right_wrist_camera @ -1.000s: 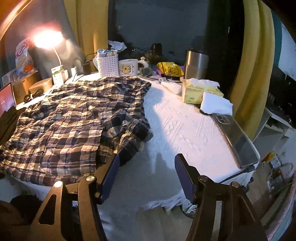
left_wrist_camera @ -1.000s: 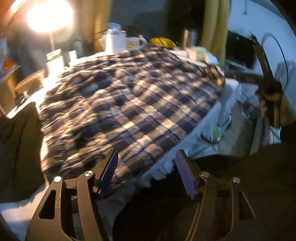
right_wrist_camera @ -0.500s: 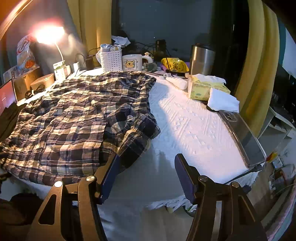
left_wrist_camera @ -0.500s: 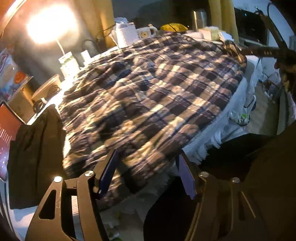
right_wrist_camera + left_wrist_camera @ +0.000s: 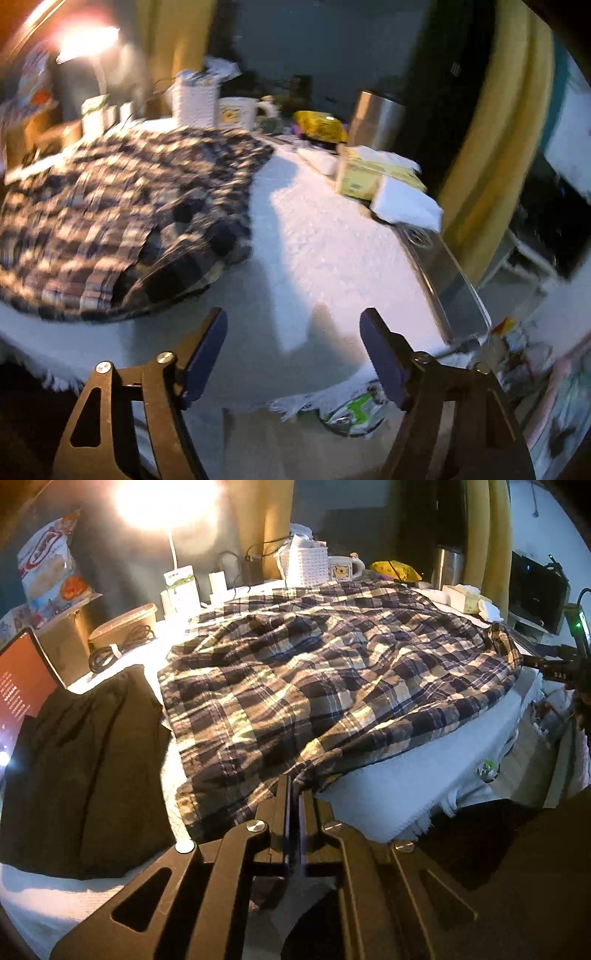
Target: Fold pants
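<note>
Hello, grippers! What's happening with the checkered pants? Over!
Left gripper just closed, pinching plaid pants at near edge. Right gripper opening, empty, over white tablecloth. Nothing blocking.

A glaring lamp (image 5: 168, 502) burns at eleven o'clock over the desk (image 5: 332, 258) with its white textured cloth, yellow curtains (image 5: 495, 122) hang at one o'clock against a dark wall, and a cluttered floor (image 5: 535, 354) shows at four o'clock.
</note>
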`<state>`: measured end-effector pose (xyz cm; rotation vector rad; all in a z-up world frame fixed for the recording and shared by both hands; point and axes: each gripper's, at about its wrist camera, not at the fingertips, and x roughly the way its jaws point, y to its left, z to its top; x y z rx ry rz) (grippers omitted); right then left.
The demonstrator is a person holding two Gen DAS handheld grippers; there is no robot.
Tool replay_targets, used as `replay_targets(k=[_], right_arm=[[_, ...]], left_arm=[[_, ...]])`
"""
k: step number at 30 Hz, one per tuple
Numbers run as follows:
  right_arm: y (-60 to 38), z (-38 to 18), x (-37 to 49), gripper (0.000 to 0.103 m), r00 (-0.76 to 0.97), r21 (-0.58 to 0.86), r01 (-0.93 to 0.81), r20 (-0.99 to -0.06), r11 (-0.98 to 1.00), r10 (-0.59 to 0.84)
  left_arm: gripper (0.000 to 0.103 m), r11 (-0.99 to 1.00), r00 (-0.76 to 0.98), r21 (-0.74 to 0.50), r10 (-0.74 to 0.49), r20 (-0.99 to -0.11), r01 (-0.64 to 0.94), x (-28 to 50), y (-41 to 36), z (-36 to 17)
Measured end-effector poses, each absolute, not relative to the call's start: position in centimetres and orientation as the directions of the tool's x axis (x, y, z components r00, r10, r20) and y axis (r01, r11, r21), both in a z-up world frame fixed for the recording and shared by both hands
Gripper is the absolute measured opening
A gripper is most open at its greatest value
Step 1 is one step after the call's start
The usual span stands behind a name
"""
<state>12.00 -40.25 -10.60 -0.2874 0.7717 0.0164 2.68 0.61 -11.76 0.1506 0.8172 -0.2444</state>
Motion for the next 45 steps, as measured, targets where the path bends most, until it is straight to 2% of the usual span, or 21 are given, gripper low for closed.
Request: replay_targets(k=[4, 6, 8, 9, 10, 11, 13, 15, 17, 20, 22, 23, 24, 28, 29, 30, 35, 45], right_arm=[[-38.1, -11.3, 12.3, 0.086, 0.730, -0.335, -0.190, -0.677, 0.923, -0.095], [-37.3, -11.4, 12.6, 0.086, 0.733, -0.360, -0.218, -0.674, 0.907, -0.091], [-36.3, -11.5, 13.0, 0.087, 0.738, -0.399, -0.250, -0.669, 0.882, -0.093], [-35.9, -11.5, 13.1, 0.087, 0.741, -0.416, -0.260, -0.664, 0.871, -0.096], [-35.5, -11.4, 13.3, 0.087, 0.749, -0.434, -0.267, -0.655, 0.860, -0.098], [-35.2, -11.3, 13.5, 0.087, 0.758, -0.445, -0.269, -0.645, 0.854, -0.098], [-34.8, -11.1, 13.9, 0.087, 0.763, -0.445, -0.279, -0.640, 0.851, -0.085], [-34.3, -11.0, 14.4, 0.087, 0.772, -0.449, -0.291, -0.632, 0.845, -0.071], [-34.0, -11.1, 14.7, 0.087, 0.769, -0.446, -0.301, -0.636, 0.843, -0.062], [-33.4, -11.2, 15.1, 0.087, 0.765, -0.446, -0.318, -0.642, 0.837, -0.051], [-33.1, -11.2, 15.1, 0.087, 0.766, -0.440, -0.325, -0.641, 0.837, -0.039], [-33.0, -11.2, 15.1, 0.085, 0.766, -0.436, -0.330, -0.642, 0.837, -0.033], [-32.8, -11.2, 15.1, 0.076, 0.763, -0.430, -0.337, -0.645, 0.837, -0.024], [-32.1, -11.6, 15.1, 0.052, 0.751, -0.416, -0.357, -0.660, 0.836, -0.008], [-32.0, -11.7, 15.1, 0.039, 0.750, -0.413, -0.356, -0.662, 0.838, -0.008], [-32.0, -11.8, 15.2, 0.032, 0.750, -0.408, -0.351, -0.661, 0.843, -0.008], [-32.1, -11.8, 14.9, 0.023, 0.750, -0.371, -0.346, -0.662, 0.862, 0.016], [-33.1, -11.1, 13.1, 0.021, 0.761, -0.315, -0.302, -0.648, 0.900, 0.029]], left_arm=[[0.005, 0.961, 0.635, 0.035, -0.153, -0.757, 0.273, 2.5, 0.7, -13.0], [0.018, 0.963, 0.644, 0.040, -0.147, -0.751, 0.267, 2.1, 0.8, -13.0], [0.051, 0.966, 0.657, 0.065, -0.121, -0.744, 0.251, 1.9, 0.9, -13.1], [0.062, 0.971, 0.675, 0.098, -0.077, -0.734, 0.218, 1.9, 1.1, -13.1], [0.077, 0.975, 0.688, 0.119, -0.046, -0.725, 0.190, 1.9, 1.4, -13.2], [0.079, 0.978, 0.695, 0.116, -0.039, -0.718, 0.175, 2.0, 1.8, -13.4], [0.079, 0.985, 0.690, 0.040, -0.090, -0.718, 0.170, 2.3, 2.8, -13.7], [0.070, 0.987, 0.698, 0.016, -0.102, -0.709, 0.160, 2.4, 3.2, -13.8], [0.037, 0.985, 0.704, 0.020, -0.110, -0.702, 0.173, 2.4, 2.9, -13.5], [0.017, 0.980, 0.699, 0.018, -0.128, -0.704, 0.198, 2.6, 2.2, -13.4], [0.008, 0.977, 0.696, 0.023, -0.134, -0.705, 0.211, 2.6, 1.8, -13.4], [0.006, 0.977, 0.696, 0.023, -0.135, -0.705, 0.212, 2.6, 1.7, -13.3], [0.005, 0.977, 0.695, 0.018, -0.139, -0.706, 0.214, 2.6, 1.7, -13.3], [0.004, 0.977, 0.696, 0.003, -0.151, -0.702, 0.214, 2.4, 2.0, -12.9], [0.004, 0.976, 0.697, 0.000, -0.154, -0.700, 0.216, 2.3, 2.0, -12.8], [0.004, 0.976, 0.701, -0.002, -0.158, -0.696, 0.219, 2.1, 2.0, -12.6], [0.004, 0.977, 0.711, -0.017, -0.166, -0.683, 0.212, 1.6, 2.3, -12.3], [0.004, 0.978, 0.735, -0.016, -0.166, -0.657, 0.207, 1.1, 2.3, -10.8]])
